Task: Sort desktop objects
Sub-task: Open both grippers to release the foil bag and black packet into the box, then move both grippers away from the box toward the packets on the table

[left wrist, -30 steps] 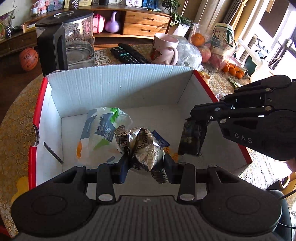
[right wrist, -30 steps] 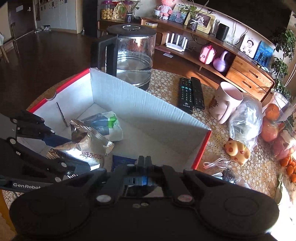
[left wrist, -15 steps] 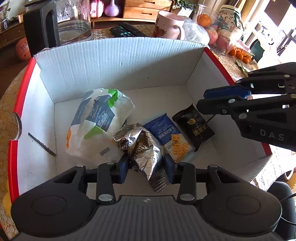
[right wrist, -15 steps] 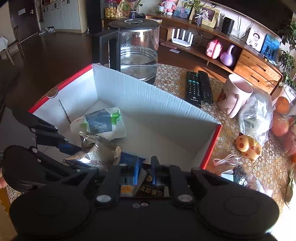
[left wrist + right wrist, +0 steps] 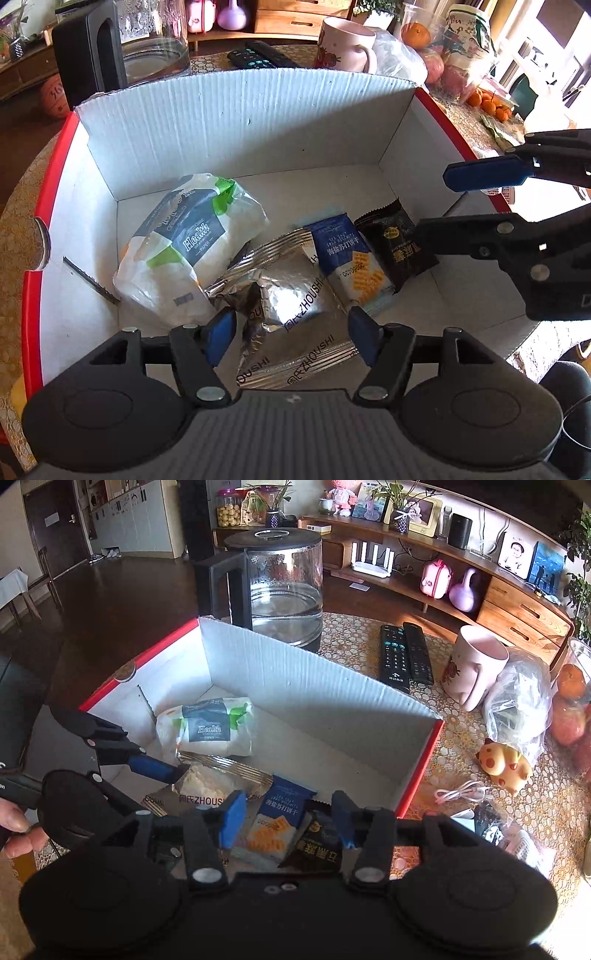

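A white cardboard box (image 5: 240,122) with red edges holds a white tissue pack (image 5: 192,243), a crumpled silver snack packet (image 5: 291,295), a blue biscuit packet (image 5: 347,254) and a black packet (image 5: 399,247). My left gripper (image 5: 291,334) hovers over the silver packet. Its jaws are opening and the pads stand clear of the foil. My right gripper (image 5: 287,821) hangs over the blue packet (image 5: 280,819) and the black packet (image 5: 317,845). Its jaws are opening too, with nothing pressed between them. From the left wrist, the right gripper (image 5: 443,206) shows above the box's right wall.
Behind the box (image 5: 295,686) stands a glass kettle (image 5: 280,587). Two remotes (image 5: 406,657), a pink mug (image 5: 472,664), a clear plastic bag (image 5: 517,705), a yellow toy (image 5: 502,764) and a white cable (image 5: 461,794) lie to its right. A person's hand (image 5: 18,827) shows at left.
The left jaws spread and let the silver packet go onto the box floor. The right jaws parted and dropped the black packet, which now lies beside the blue one.
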{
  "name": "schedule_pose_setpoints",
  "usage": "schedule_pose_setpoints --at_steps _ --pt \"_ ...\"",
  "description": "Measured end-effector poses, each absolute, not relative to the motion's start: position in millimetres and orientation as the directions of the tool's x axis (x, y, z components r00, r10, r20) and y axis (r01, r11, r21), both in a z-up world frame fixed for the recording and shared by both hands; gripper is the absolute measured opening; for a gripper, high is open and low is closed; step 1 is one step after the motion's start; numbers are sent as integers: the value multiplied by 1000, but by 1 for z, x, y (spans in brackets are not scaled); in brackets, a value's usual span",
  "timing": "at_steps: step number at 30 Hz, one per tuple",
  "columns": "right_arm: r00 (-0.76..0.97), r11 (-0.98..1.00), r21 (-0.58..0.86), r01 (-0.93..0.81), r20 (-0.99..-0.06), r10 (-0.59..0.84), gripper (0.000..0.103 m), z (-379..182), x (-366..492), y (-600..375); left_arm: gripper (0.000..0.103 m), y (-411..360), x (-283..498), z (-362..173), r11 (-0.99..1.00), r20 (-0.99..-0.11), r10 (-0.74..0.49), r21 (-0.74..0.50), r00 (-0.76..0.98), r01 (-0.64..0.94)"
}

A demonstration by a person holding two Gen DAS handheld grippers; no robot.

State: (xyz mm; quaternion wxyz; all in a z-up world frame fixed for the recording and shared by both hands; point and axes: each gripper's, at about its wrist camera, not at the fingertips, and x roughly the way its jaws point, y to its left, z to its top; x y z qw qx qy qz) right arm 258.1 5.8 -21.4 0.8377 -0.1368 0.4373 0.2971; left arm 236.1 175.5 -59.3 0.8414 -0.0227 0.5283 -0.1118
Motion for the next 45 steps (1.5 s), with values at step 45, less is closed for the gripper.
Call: schedule_pose_setpoints --at_steps 45 --pt "563 862 153 -484 -700 440 83 39 174 -150 102 145 174 1 990 -787 -142 -115 601 84"
